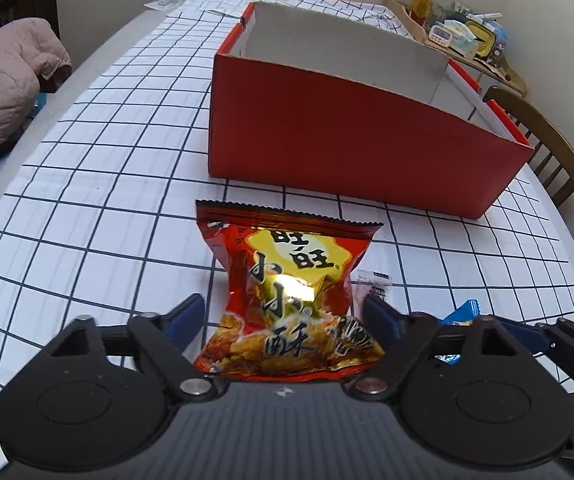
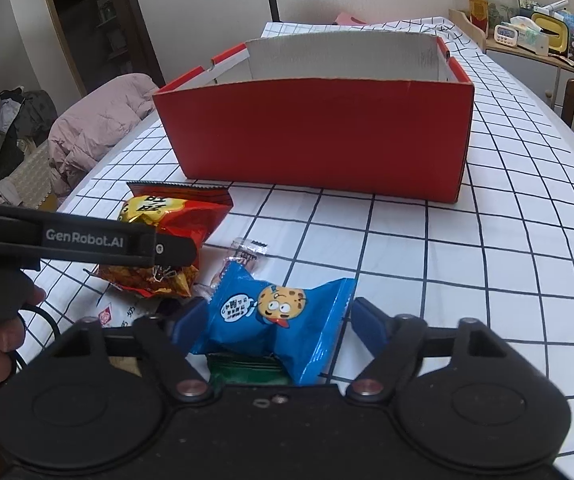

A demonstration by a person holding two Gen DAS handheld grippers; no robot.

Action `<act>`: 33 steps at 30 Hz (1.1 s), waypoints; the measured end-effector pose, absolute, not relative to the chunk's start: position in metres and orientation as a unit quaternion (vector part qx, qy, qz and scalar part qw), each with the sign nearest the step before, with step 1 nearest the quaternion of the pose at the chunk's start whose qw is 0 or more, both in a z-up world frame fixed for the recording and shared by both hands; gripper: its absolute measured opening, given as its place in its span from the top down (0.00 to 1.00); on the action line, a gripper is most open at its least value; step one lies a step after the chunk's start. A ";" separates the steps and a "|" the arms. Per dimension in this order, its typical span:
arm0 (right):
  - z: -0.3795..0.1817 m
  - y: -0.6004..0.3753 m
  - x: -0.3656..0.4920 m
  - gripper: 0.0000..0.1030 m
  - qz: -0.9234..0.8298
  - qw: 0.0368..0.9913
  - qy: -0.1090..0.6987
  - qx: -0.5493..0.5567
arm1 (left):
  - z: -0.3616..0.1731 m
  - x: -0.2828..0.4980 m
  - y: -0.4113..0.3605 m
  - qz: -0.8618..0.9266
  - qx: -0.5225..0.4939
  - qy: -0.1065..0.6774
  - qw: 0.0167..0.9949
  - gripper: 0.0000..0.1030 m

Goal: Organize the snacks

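Table: white cloth with a dark grid [image 1: 99,128] covers it; every place below is given relative to the red box.
Red box: open-topped cardboard box [image 1: 351,148] stands on the cloth, white inside, no snacks visible in it from these angles; it is likely the destination, so both grippers face it.
Red snack bag: shiny red and gold bag [image 1: 291,300] lies flat on the cloth in front of the box, apart from its near wall, its crimped top edge toward the box.
Left gripper: left gripper [image 1: 283,320] sits low over the near end of the red bag, jaws wide with 1 blue pad on each side and neither pad clearly touching; I judge it is lined up to close across the bag's width.
Blue cookie packet: blue packet with a cartoon cookie [image 2: 283,316] lies further from the box than the red bag, resting partly on a green packet [image 2: 247,372].
Right gripper: right gripper [image 2: 275,320] straddles the blue packet, jaws wide; the left pad is at the wrapper's edge, the right pad stands clear.
Small clear wrapper: small clear candy wrapper [image 2: 247,254] lies on the cloth between the red bag and the blue packet.
Progress: early by my reading, with all visible snacks outside the box.
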State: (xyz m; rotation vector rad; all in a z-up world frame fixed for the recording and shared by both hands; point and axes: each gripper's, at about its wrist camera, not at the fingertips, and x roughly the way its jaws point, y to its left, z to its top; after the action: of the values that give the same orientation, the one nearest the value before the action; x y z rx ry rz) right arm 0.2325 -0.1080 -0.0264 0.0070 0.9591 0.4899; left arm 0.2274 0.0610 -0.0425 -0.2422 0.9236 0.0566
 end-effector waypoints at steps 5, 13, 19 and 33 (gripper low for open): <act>-0.025 -0.110 0.231 0.46 0.229 0.864 0.449 0.004 | -0.042 0.227 0.058 0.026 -0.115 0.442 0.889 0.29; -0.019 -0.110 0.226 0.70 0.229 0.872 0.432 0.004 | -0.039 0.223 0.058 0.029 -0.120 0.436 0.891 0.39; -0.014 -0.114 0.222 0.78 0.230 0.877 0.421 0.013 | -0.036 0.219 0.060 0.033 -0.126 0.430 0.893 0.40; 0.011 -0.123 0.214 1.00 0.235 0.888 0.395 0.026 | -0.012 0.206 0.062 0.034 -0.131 0.410 0.902 0.40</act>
State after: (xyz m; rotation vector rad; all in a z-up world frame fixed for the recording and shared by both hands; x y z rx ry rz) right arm 0.2142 -0.1227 0.0106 0.0533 0.8198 0.4875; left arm 0.2060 0.0624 -0.0121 -0.2718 0.8476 0.0706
